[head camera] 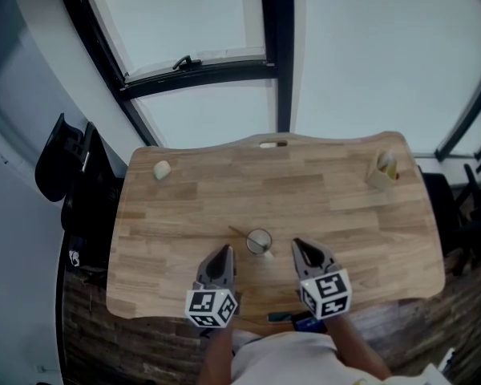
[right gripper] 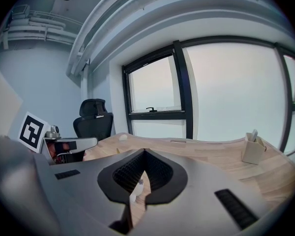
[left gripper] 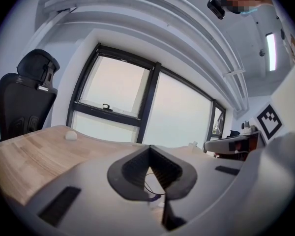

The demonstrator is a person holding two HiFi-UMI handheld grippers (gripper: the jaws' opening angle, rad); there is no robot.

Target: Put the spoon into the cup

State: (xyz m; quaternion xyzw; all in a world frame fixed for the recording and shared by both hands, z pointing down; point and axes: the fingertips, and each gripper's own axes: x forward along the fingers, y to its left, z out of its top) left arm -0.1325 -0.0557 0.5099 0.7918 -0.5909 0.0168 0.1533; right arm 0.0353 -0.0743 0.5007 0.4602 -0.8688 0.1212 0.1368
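Note:
A small clear cup point(head camera: 259, 241) stands on the wooden table point(head camera: 184, 207), near its front edge. A thin spoon point(head camera: 239, 233) slants out over the cup's left rim; I cannot tell whether its bowl is inside. My left gripper point(head camera: 223, 253) hovers just left of and nearer than the cup, and my right gripper point(head camera: 298, 245) just to its right. Both are shut with nothing between the jaws. The left gripper point(left gripper: 150, 151) shows only a faint outline through its jaw gap. Behind the shut right gripper point(right gripper: 144, 154), a pale bit of the cup point(right gripper: 137, 186) shows.
A small white lump point(head camera: 161, 169) lies at the table's back left and a beige holder point(head camera: 382, 171) stands at the back right. A black office chair point(head camera: 64, 159) is off the left edge. Windows run behind the table. A dark item point(head camera: 293, 318) lies at the front edge.

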